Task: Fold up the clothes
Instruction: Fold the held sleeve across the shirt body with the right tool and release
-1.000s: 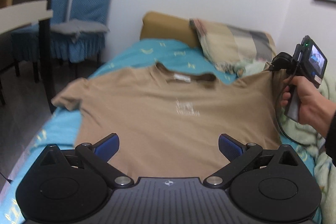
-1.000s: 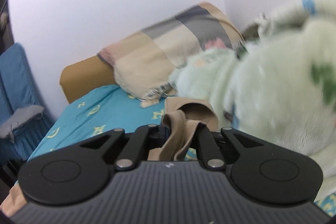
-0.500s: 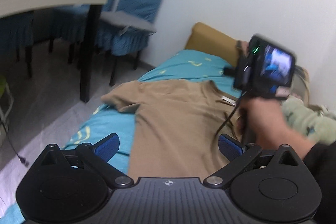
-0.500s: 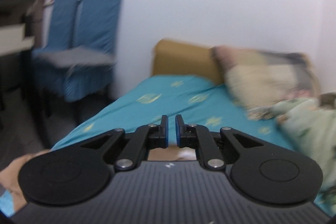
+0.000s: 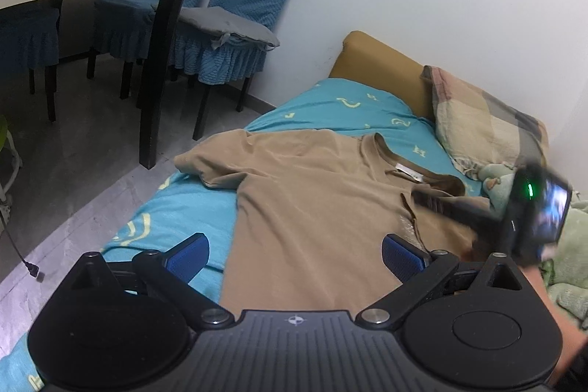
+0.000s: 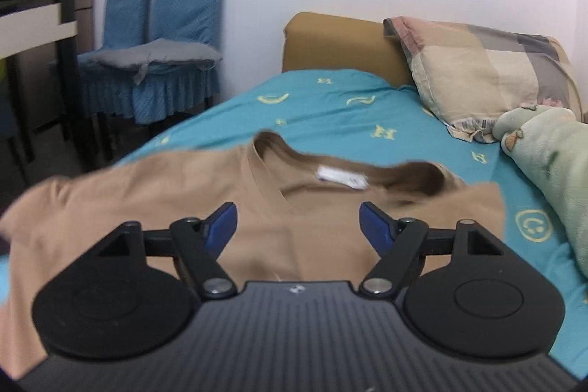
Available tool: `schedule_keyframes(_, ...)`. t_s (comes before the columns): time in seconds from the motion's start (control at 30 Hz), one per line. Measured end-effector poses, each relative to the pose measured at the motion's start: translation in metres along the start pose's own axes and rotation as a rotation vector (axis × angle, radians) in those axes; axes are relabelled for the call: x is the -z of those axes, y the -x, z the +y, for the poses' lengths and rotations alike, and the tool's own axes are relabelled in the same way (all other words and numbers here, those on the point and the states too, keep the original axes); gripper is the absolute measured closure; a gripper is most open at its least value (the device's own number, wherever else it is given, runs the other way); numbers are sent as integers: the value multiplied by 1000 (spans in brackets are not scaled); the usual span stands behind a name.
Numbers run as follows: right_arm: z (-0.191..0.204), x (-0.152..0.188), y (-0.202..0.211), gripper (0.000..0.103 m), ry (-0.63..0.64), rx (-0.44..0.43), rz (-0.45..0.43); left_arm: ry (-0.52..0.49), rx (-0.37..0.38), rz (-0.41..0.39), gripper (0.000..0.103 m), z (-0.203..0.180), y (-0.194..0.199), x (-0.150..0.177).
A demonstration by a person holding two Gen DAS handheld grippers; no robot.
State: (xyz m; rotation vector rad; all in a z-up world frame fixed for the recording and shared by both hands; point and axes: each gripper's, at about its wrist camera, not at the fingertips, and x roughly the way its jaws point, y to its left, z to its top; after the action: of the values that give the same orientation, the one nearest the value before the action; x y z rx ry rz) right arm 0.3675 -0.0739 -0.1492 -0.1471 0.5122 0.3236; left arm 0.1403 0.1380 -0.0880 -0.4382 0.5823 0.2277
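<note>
A tan T-shirt (image 5: 312, 193) lies on the teal bed sheet (image 5: 191, 208), collar toward the headboard. Its right sleeve side is folded in over the chest, which shows in the right wrist view (image 6: 422, 212). Its left sleeve (image 5: 217, 160) still lies spread near the bed edge. My left gripper (image 5: 294, 252) is open and empty above the shirt's lower part. My right gripper (image 6: 297, 226) is open and empty just above the shirt below the collar (image 6: 341, 177). The right gripper's body shows blurred at the right of the left wrist view (image 5: 529, 215).
A plaid pillow (image 6: 485, 76) and a green plush blanket (image 6: 551, 149) lie at the bed's right side. A tan headboard (image 6: 338, 43) stands at the far end. Blue covered chairs (image 5: 235, 10) and a dark table leg (image 5: 161, 54) stand on the floor to the left.
My right gripper carried the right sleeve over the shirt, opened and let it go. My left gripper swung left and stays open.
</note>
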Motion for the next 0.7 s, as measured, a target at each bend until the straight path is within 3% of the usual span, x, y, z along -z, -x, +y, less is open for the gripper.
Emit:
schedule_keyframes(0.13, -22, 30, -5, 29, -23, -32, 164, -14, 4, 6, 2, -9, 0, 5)
schedule_keyframes(0.23, -27, 43, -5, 35, -70, -16, 123, -19, 1, 29, 2, -13, -3, 9)
schedule_keyframes(0.27, -32, 43, -4, 51, -124, -1, 114, -18, 3, 33, 2, -13, -4, 10)
schedule_keyframes(0.3, -35, 42, -3, 77, -163, 16, 105, -17, 5, 38, 2, -13, -4, 11)
schedule_keyframes(0.37, -40, 34, 4, 95, -205, 19, 75, -23, 3, 38, 2, -14, -4, 12)
schedule_keyframes(0.5, -48, 16, 18, 97, -279, 23, 5, -6, 20, 38, 2, -12, -2, 10)
schedule_keyframes(0.57, -38, -5, 35, 97, -242, 22, -81, -1, 51, 32, 2, -13, 1, 8)
schedule_keyframes(0.7, -7, -45, 50, 97, -180, -14, -196, -5, 40, 4, 2, -13, 2, 6)
